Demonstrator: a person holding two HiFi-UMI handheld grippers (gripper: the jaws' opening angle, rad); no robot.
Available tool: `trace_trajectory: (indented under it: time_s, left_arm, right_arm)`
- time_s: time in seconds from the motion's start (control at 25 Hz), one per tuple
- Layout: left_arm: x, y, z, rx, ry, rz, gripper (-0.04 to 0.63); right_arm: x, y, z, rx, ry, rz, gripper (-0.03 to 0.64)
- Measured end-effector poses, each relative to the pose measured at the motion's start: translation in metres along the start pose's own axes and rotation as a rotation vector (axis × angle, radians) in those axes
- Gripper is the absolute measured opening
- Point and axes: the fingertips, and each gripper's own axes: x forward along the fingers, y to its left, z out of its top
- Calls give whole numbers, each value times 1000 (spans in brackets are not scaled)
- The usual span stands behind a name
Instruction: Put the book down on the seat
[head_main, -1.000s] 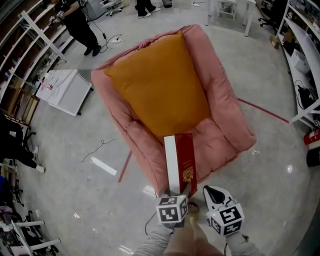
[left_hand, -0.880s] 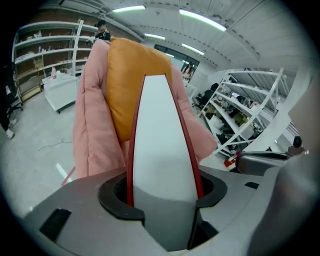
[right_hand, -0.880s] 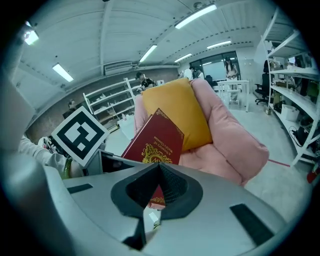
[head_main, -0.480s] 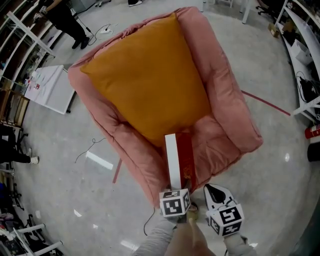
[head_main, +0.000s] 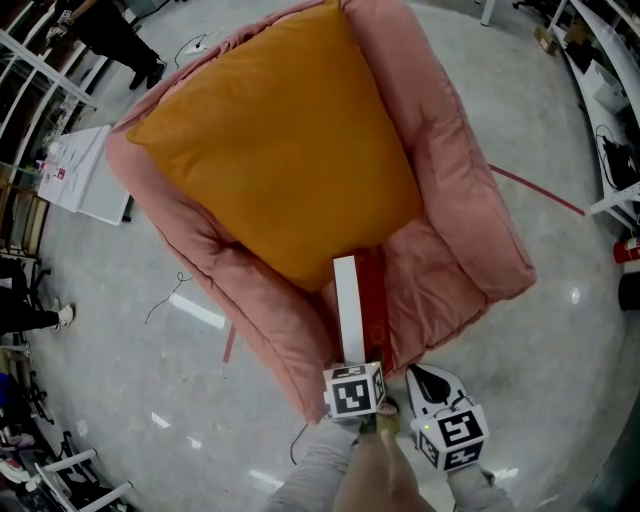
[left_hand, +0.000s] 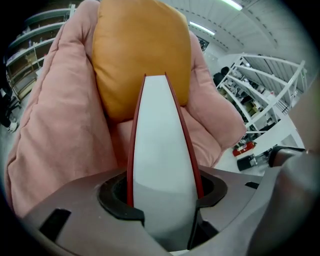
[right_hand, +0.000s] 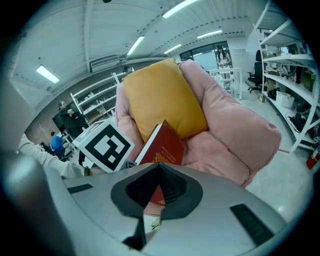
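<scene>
A red hardcover book (head_main: 372, 300) stands on edge, its white page block up, with my left gripper (head_main: 358, 368) shut on its near end. It reaches over the front of the pink armchair's seat (head_main: 435, 280), its far end at the orange cushion (head_main: 270, 150) that leans on the chair back. The left gripper view shows the book (left_hand: 162, 145) pinched between both pads (left_hand: 120, 200) and pointing at the cushion (left_hand: 140, 45). My right gripper (head_main: 425, 380) hovers just right of the left one, shut on nothing. The right gripper view looks past its closed jaws to the book (right_hand: 164, 146).
The armchair's padded arms (head_main: 450, 150) flank the seat. A white board (head_main: 85, 170) lies on the floor at left, next to a loose cable (head_main: 165, 295). Red floor tape (head_main: 535, 190) and shelving (head_main: 615, 110) are at right. A person (head_main: 110, 30) stands at far upper left.
Both grippers and the head have moved closer to the armchair. The book has advanced from the chair's front edge to over the seat, still gripped the same way.
</scene>
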Motion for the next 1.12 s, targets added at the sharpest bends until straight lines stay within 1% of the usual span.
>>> trace_trajectory:
  time_s: [0.2,0.32,0.48,0.6,0.76,0.88,1.0,1.08,1.12]
  left_arm:
    - [14,2,-5,23,43,18,264]
    - [18,1,-3,29,50,15,269]
    - [13,-3,-3,46,46,-14,330]
    - [0,0,-4,67,46,9,344]
    - [-17,-3,-4,71,24,8,344]
    - [-34,-3,-8,61,16,9,344]
    - [-57,-8,-11,49,-1,-27,341]
    - [-73,-17,-12,47,-19,-56,318]
    - [-82,-21,-11,48,-37,-66,286]
  right_arm:
    - [3,-2,-3,8,2,-8,5]
    - [1,-2,-2,9,-1,-9,5]
    - [-6,4,1,3,-11,-5,5]
    - [-14,9,3,-4,-16,-5,5]
    - [-25,14,7,-21,-29,-6,5]
    - [-36,21,11,-32,-42,-4,5]
    - [-47,31,16,-46,-52,1,5]
    - [-56,35,19,-57,-60,7,5]
    - [-62,36,20,-63,-66,9,5]
